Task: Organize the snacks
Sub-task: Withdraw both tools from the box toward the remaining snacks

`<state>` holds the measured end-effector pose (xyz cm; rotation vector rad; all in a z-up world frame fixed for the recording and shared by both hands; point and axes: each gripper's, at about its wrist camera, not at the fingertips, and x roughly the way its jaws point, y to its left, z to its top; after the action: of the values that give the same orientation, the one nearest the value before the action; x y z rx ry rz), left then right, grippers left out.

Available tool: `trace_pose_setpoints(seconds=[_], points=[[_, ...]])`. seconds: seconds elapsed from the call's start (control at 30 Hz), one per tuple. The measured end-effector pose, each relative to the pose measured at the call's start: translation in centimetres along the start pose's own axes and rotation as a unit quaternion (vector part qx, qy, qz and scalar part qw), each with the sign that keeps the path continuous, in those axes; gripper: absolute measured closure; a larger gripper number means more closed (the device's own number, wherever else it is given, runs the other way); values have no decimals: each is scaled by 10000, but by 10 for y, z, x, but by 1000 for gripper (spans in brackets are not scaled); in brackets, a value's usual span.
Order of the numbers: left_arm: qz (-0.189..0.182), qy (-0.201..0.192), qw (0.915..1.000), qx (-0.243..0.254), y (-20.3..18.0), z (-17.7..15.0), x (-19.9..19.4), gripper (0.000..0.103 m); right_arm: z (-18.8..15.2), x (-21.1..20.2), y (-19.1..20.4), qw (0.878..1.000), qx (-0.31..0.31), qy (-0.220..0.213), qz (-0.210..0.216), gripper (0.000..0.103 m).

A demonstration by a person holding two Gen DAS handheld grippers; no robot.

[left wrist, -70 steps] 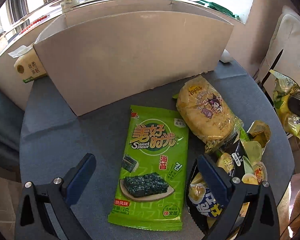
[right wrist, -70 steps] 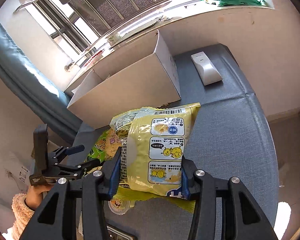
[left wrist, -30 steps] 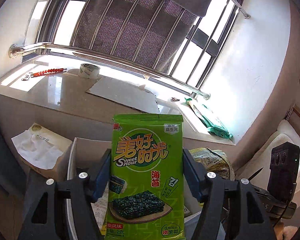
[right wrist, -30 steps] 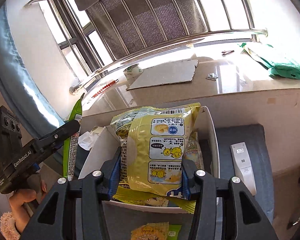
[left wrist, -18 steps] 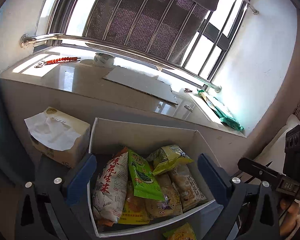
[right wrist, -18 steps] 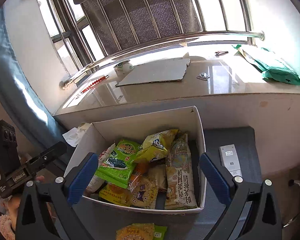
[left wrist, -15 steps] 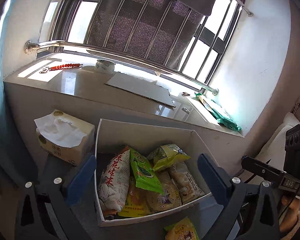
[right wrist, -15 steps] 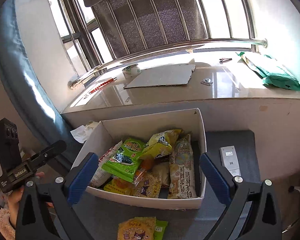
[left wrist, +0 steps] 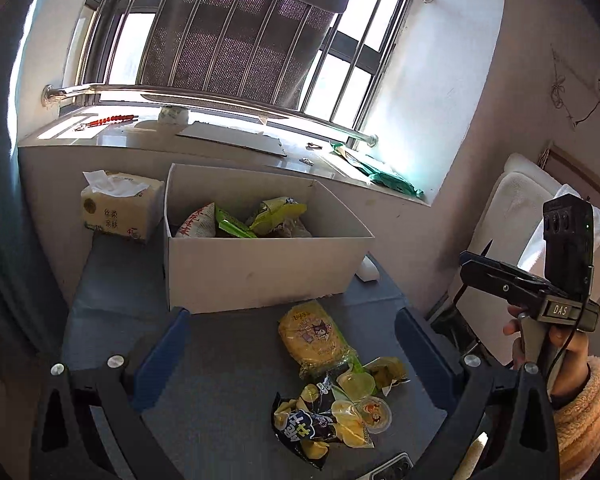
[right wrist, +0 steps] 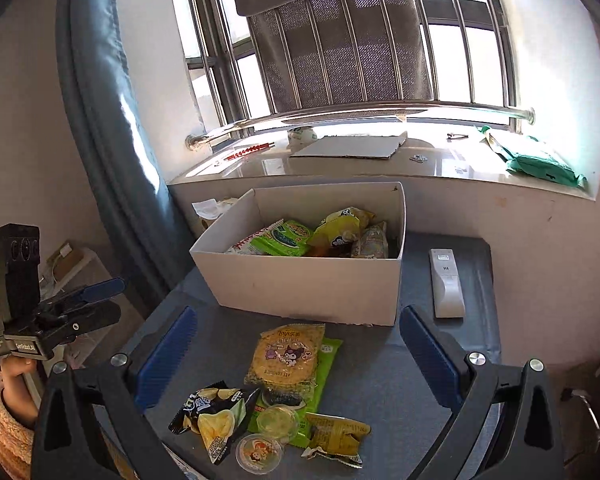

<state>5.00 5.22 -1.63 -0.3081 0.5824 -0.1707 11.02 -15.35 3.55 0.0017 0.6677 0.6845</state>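
Spreading out under both claws: the grey-blue table [right wrist: 380, 368], carrying everything within reach.

Sitting ahead of both claws, beyond the loose pile: the white cardboard box [right wrist: 308, 284], open-topped and already holding several snack bags [right wrist: 312, 236], likely so that packets can be dropped in from above.

Lying ahead and right of the right claw [right wrist: 296, 356], just beside the box: a white remote [right wrist: 446, 280], seemingly out of the sorting.

Standing ahead and left of the left claw [left wrist: 288, 344], near the box's far corner: a tissue pack [left wrist: 118, 208].

Hovering wide apart, both claws, nothing between the blue pads; empty and facing the leftovers, probably lining up for another pick.

Resting just ahead, between the pads in both views: the yellow chip bag [right wrist: 286, 354], lying flat atop a green packet [right wrist: 324, 364], closest to the box and so an easy next grab.

Lying nearer, low in view: a black chip bag [right wrist: 212, 412], a crumpled yellow wrapper [right wrist: 336, 436] and two small jelly cups [right wrist: 258, 452], touching in a cluster, still waiting to be boxed.
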Motion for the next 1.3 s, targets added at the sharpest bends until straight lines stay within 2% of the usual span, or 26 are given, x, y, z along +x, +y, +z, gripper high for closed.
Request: trace_pose_setpoints(seconds=[0.3, 0.43, 0.57, 1.0, 1.3], points=[[34, 395, 9990, -181, -13, -51, -10, 0, -72, -30, 1, 9986, 532, 25, -58, 0], [108, 414, 9988, -251, -19, -71, -16, 0, -101, -42, 4, 9970, 758, -22, -143, 0], [37, 517, 9981, -327, -23, -83, -20, 0, -123, -43, 4, 9956, 890, 187, -213, 0], [219, 607, 9976, -250, -23, -85, -24, 0, -129, -38, 2, 9950, 943, 271, -159, 0], [210, 733, 9971, -69, -27, -91, -23, 0, -126, -3, -18, 9913, 1152, 633, -83, 0]])
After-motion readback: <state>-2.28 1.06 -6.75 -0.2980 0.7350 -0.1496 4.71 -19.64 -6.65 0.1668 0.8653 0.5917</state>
